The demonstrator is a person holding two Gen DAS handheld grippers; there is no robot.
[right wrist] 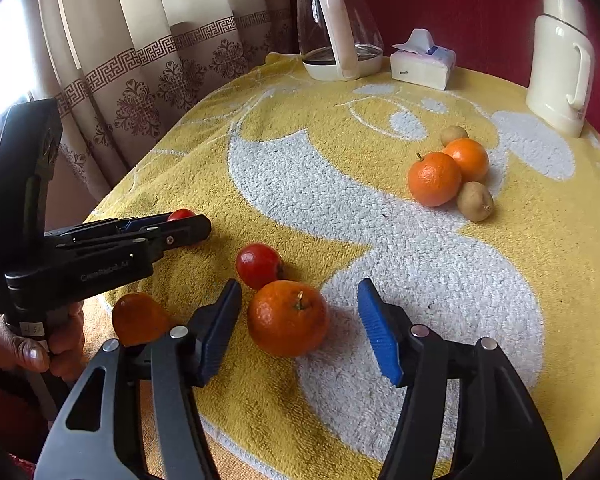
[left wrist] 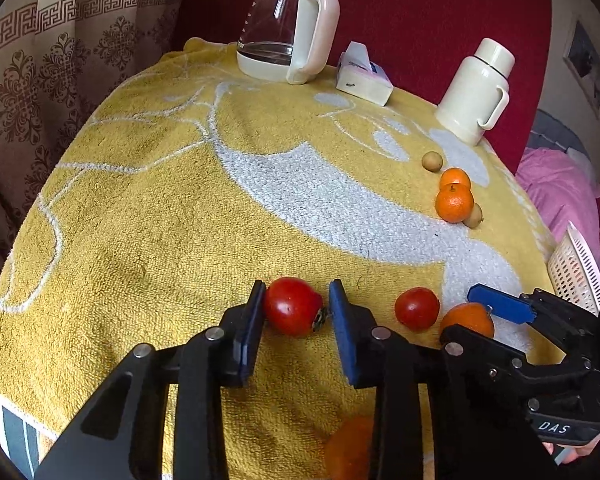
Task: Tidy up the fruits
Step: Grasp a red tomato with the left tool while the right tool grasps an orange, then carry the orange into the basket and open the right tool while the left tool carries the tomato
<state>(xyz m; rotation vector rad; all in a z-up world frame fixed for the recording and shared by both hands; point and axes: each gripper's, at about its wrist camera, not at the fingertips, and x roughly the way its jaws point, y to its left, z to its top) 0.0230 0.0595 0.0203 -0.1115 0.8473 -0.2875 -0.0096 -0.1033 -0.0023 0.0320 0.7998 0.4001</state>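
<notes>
In the left wrist view my left gripper (left wrist: 296,312) is shut on a red tomato (left wrist: 292,306) that rests on the yellow towel (left wrist: 160,220). The right wrist view shows that gripper (right wrist: 180,220) from the side. My right gripper (right wrist: 298,320) stands open around an orange (right wrist: 287,317), with a gap at each pad. A second tomato (right wrist: 259,266) touches that orange's far side. Another orange (right wrist: 139,318) lies near the front edge. Far right sit two oranges (right wrist: 434,178) and two small brownish fruits (right wrist: 475,201).
A glass kettle (left wrist: 284,32), a tissue pack (left wrist: 364,76) and a cream thermos (left wrist: 476,88) stand along the back edge. A white perforated basket (left wrist: 576,268) sits off the table's right side. Curtains hang at the left.
</notes>
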